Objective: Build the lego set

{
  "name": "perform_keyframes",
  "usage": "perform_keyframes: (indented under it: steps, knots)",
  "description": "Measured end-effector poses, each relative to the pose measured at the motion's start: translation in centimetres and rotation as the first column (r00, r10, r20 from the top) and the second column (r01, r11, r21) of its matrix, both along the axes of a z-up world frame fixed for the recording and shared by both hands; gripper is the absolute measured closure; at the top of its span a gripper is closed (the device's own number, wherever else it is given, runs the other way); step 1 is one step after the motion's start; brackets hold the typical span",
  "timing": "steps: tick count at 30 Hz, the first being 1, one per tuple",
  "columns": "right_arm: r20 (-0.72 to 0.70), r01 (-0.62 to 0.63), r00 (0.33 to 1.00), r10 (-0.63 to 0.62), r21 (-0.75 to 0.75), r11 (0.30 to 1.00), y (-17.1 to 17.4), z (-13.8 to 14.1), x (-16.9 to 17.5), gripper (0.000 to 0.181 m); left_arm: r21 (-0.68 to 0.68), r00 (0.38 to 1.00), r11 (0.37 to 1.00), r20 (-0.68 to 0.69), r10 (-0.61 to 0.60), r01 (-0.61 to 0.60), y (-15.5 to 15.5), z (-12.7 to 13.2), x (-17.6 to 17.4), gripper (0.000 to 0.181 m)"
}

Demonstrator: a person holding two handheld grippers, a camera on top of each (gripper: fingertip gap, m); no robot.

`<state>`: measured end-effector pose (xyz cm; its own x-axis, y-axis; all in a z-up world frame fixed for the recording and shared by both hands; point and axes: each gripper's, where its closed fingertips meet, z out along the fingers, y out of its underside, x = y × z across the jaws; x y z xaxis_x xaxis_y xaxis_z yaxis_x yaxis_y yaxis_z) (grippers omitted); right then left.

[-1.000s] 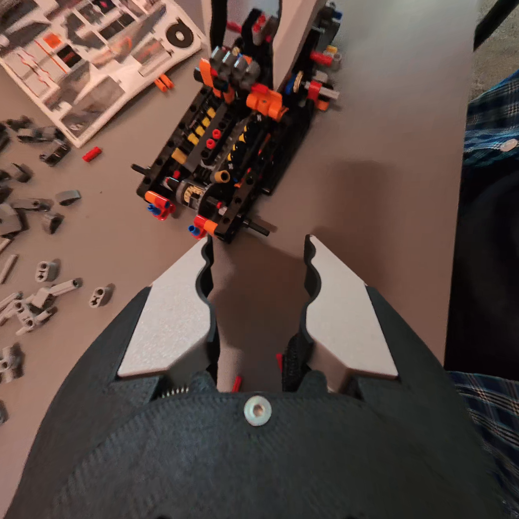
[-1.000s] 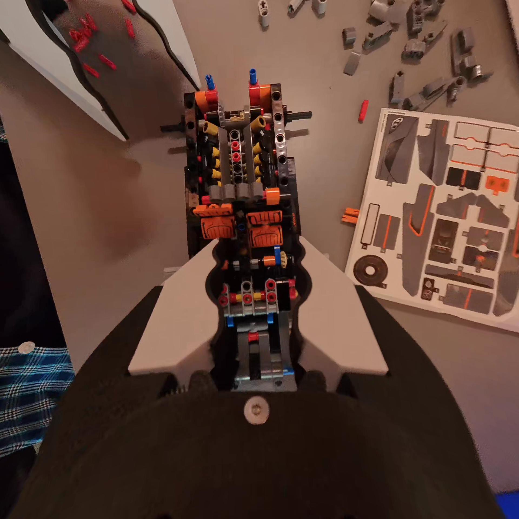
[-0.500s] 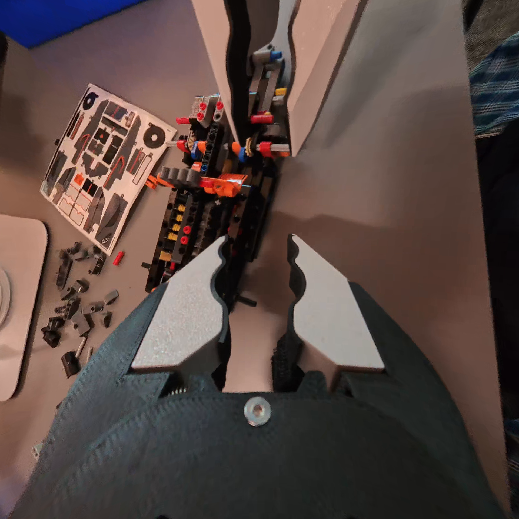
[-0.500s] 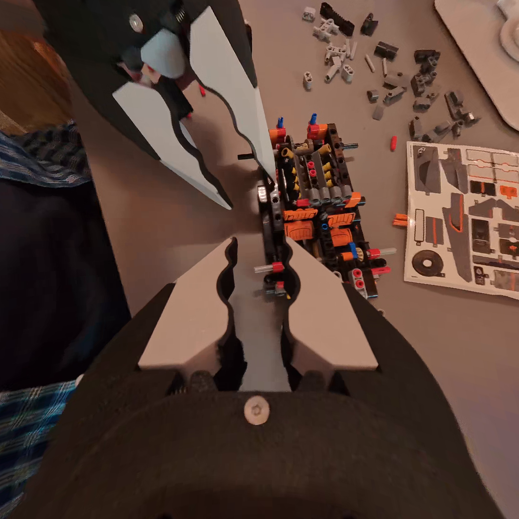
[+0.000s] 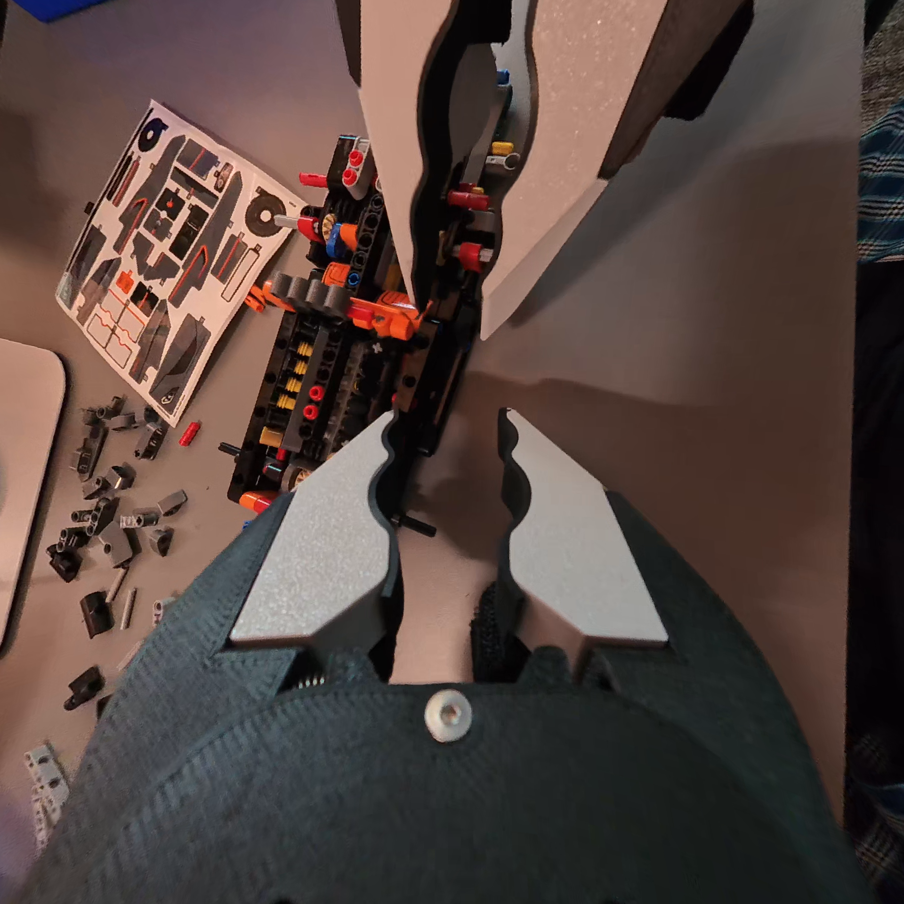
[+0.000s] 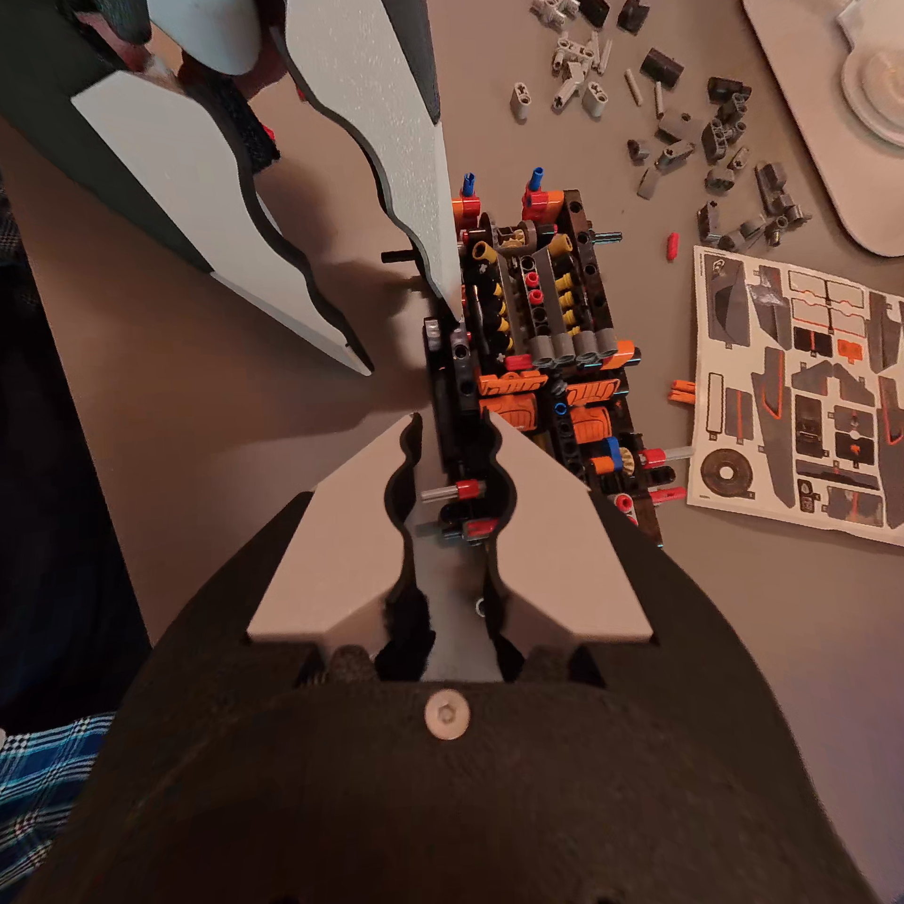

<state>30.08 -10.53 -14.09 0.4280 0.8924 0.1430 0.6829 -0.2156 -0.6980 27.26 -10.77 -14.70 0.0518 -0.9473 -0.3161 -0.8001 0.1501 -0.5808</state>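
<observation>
Right tool (image 6: 452, 423): fingers narrowly parted around the near end of the model's (image 6: 543, 362) left side beam; contact looks likely, but a firm grip cannot be confirmed. Left tool (image 5: 447, 416): fingers apart and empty, the left fingertip (image 5: 389, 423) at the model's opposite end, the right one over bare table (image 5: 660, 440).

The model, a black Technic frame with orange, yellow and red parts, lies flat on the table between the two tools. The tools approach from opposite ends, probably so that one steadies the frame while the other works on it. Spare grey parts (image 5: 105, 508) lie in a loose scatter to one side, and a sticker sheet (image 5: 169, 254) lies beside the model, within reach yet off the work area.

View differences. The right wrist view shows the model's top in full: two orange seat-like blocks, a row of grey cylinders, blue pins at the far end, and the beam running between the right tool's fingers. The left wrist view shows the right tool (image 5: 447, 313) from the front, straddling the far end, and a black axle (image 5: 416, 526) sticking out of the model near the left tool. A pale tray (image 6: 831, 161) appears at the edge in both views.
</observation>
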Motion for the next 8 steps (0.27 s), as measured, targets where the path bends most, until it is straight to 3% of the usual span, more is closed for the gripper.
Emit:
perform_keyframes:
  steps: [8]
  knots:
    - [0.005,-0.003,1.000,0.003,0.013,1.000,0.24,-0.01,0.01,0.163,-0.046,0.999,0.999,0.040,0.025,-0.023,-0.27,0.01,0.11,0.138]
